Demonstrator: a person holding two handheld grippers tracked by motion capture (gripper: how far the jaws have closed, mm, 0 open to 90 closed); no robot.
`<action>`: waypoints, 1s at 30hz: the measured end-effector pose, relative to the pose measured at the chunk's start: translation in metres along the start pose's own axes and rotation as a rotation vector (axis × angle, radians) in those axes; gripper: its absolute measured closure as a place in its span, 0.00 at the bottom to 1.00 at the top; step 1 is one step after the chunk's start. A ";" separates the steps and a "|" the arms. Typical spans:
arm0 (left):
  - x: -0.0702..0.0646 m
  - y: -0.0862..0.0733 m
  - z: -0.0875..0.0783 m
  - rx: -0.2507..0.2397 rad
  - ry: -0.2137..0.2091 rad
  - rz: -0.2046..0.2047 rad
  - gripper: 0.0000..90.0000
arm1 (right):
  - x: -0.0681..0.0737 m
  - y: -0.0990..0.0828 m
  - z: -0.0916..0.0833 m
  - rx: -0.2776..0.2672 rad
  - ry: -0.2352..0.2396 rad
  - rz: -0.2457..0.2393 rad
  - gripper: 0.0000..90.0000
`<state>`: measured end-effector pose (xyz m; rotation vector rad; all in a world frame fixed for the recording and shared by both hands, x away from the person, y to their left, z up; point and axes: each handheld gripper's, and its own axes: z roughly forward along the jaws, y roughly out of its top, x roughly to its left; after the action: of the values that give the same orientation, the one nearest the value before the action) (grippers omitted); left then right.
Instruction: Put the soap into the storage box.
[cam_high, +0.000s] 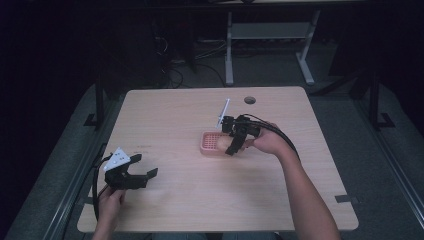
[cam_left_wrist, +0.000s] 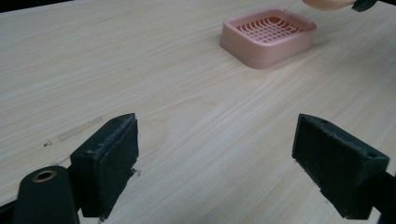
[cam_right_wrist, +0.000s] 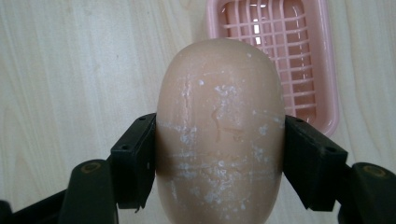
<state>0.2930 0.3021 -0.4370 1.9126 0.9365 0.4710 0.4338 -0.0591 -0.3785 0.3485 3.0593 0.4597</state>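
Both right fingers (cam_right_wrist: 133, 161) clamp soap (cam_right_wrist: 219, 135) (over dish (cam_right_wrist: 322, 70)), left fingers (cam_left_wrist: 109, 161) wide apart

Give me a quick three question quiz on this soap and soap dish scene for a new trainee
1. True or false: the right gripper is shut on the bar of soap.
2. Is the pink soap dish holding anything in its grid?
3. Which is open with nothing between its fingers: A, the left gripper, or B, the right gripper?

Key:
1. True; a finger presses on each side of the soap.
2. No, the grid is bare.
3. A; it is over bare table.
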 end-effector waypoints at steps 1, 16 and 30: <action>0.000 0.000 0.000 -0.002 -0.001 -0.002 0.16 | -0.001 0.001 0.001 0.002 0.002 0.002 0.35; 0.000 0.000 0.001 0.001 -0.003 -0.002 0.16 | -0.012 0.018 0.006 0.018 0.003 -0.003 0.35; 0.001 0.000 0.000 -0.002 -0.002 0.002 0.16 | -0.021 0.037 0.005 0.000 -0.002 -0.019 0.35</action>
<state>0.2937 0.3025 -0.4370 1.9120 0.9331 0.4713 0.4627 -0.0285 -0.3724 0.3194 3.0579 0.4577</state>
